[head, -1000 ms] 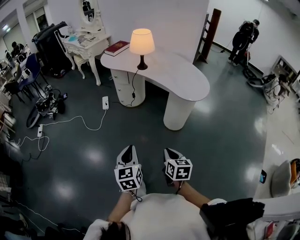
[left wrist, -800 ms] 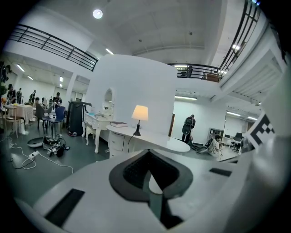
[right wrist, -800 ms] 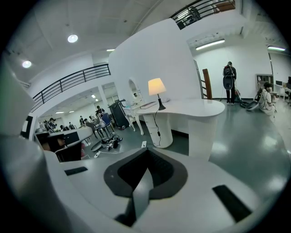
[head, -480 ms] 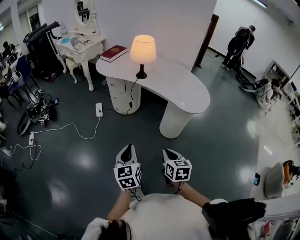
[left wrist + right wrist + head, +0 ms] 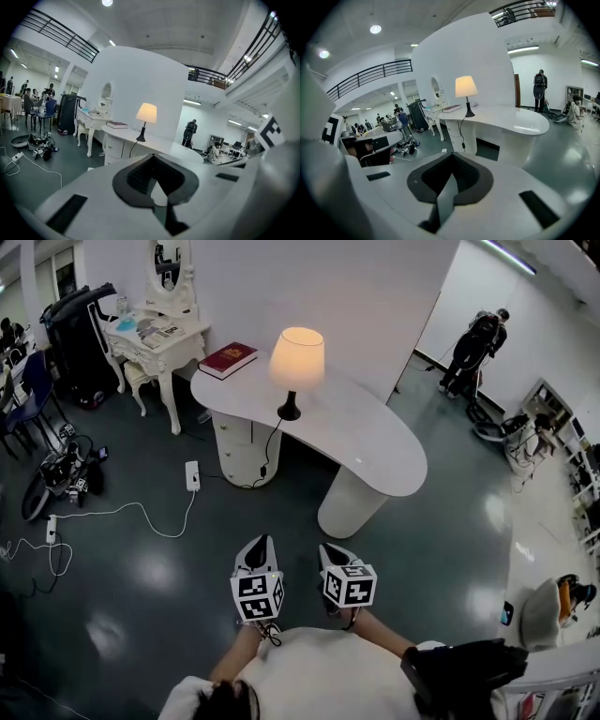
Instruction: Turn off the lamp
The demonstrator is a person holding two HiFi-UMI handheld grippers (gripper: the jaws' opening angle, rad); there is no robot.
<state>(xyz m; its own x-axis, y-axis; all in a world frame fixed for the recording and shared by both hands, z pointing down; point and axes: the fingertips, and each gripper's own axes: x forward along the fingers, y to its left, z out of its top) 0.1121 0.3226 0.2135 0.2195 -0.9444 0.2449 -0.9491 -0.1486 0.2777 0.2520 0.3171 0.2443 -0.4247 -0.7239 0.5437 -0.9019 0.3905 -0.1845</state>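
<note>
The lamp (image 5: 297,357) stands lit on the white curved desk (image 5: 375,442), with a glowing cream shade on a dark stem and base. Its black cord (image 5: 267,448) hangs down the desk front. Both grippers are held side by side low over the dark floor, well short of the desk, and they point towards it. My left gripper (image 5: 256,549) is shut with nothing in it, and my right gripper (image 5: 333,554) is shut and empty too. The lamp (image 5: 146,113) shows far ahead in the left gripper view, above the closed tips. In the right gripper view the lamp (image 5: 466,87) also stands far off.
A red book (image 5: 228,359) lies on the desk's left end. A white vanity table with mirror (image 5: 155,329) stands at the far left. Cables and power strips (image 5: 191,474) trail across the floor on the left. A person (image 5: 473,343) stands at the back right.
Both grippers have moved forward across the floor towards the desk. The desk and lamp now sit nearer and larger in the head view. The jaws stay shut.
</note>
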